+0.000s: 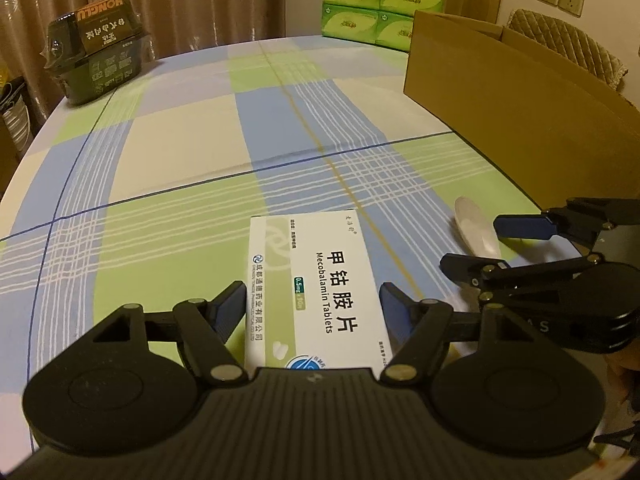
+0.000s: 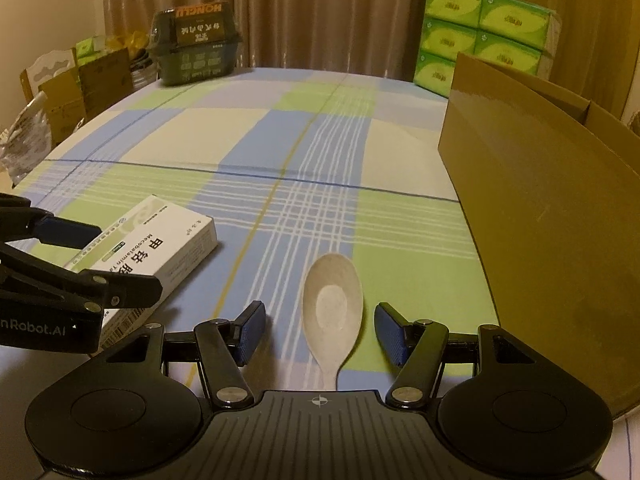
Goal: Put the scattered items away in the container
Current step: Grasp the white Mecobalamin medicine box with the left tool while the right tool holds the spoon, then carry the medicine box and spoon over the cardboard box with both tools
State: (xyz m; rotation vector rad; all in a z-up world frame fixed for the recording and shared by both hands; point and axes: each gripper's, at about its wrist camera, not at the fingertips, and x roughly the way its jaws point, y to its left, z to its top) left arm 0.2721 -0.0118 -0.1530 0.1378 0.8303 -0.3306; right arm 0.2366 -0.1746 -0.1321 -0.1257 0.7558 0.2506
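Observation:
A white medicine box (image 1: 312,280) lies flat on the checked tablecloth (image 1: 180,152). My left gripper (image 1: 314,296) straddles its near end, and both blue pads touch its long sides. The right wrist view shows this box (image 2: 160,240) between the left gripper's (image 2: 124,256) fingers. A pale spoon (image 2: 332,304) lies bowl-up on the cloth, its handle pointing toward the camera. My right gripper (image 2: 320,320) stands open around it, with each pad clear of the bowl. In the left wrist view the spoon (image 1: 476,224) and right gripper (image 1: 470,244) are at the right. The open cardboard box (image 2: 540,200) stands to the right.
The cardboard box (image 1: 520,112) fills the table's right side. A dark green wrapped package (image 1: 96,60) sits at the far left corner. Green tissue packs (image 1: 376,4) are stacked behind the table. Cartons and bags (image 2: 80,92) stand off the left edge.

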